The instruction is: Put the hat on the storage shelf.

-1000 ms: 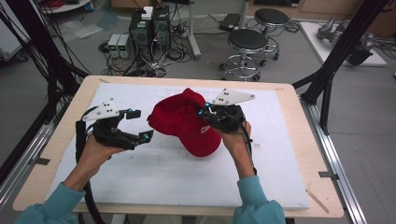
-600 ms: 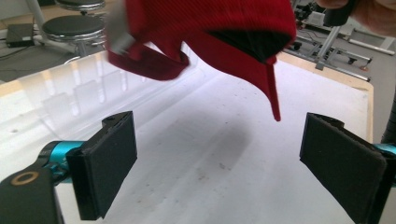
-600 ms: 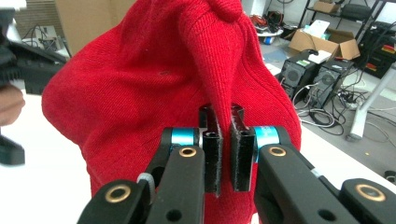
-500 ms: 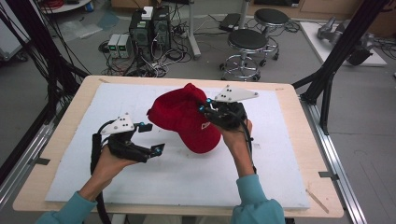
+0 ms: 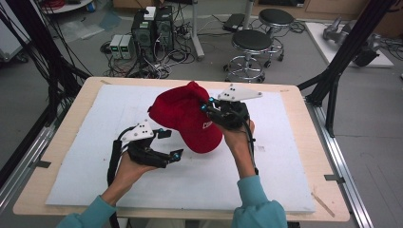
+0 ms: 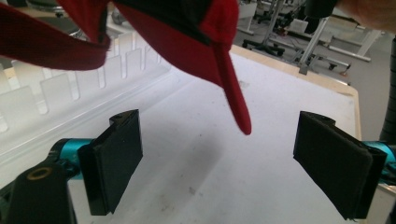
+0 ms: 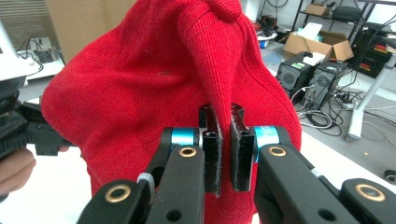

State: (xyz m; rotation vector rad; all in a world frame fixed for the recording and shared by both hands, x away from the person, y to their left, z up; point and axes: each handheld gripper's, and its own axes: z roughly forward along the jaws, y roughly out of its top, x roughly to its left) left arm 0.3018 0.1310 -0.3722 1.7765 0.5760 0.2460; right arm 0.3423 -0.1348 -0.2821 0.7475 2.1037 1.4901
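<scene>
Red cap point(image 5: 187, 118) pinched aloft by right hand-held gripper point(image 5: 209, 108), left hand-held gripper point(image 5: 170, 144) low, apparently empty, jaws wide, just narrowing.

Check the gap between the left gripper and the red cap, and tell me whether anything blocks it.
Nothing visible blocks it. The left gripper stands open, its jaws having just closed a little, with only bare white mat between them. The red cap, pinched by the right gripper, hangs just above and beyond, its brim pointing down toward the gap.
</scene>
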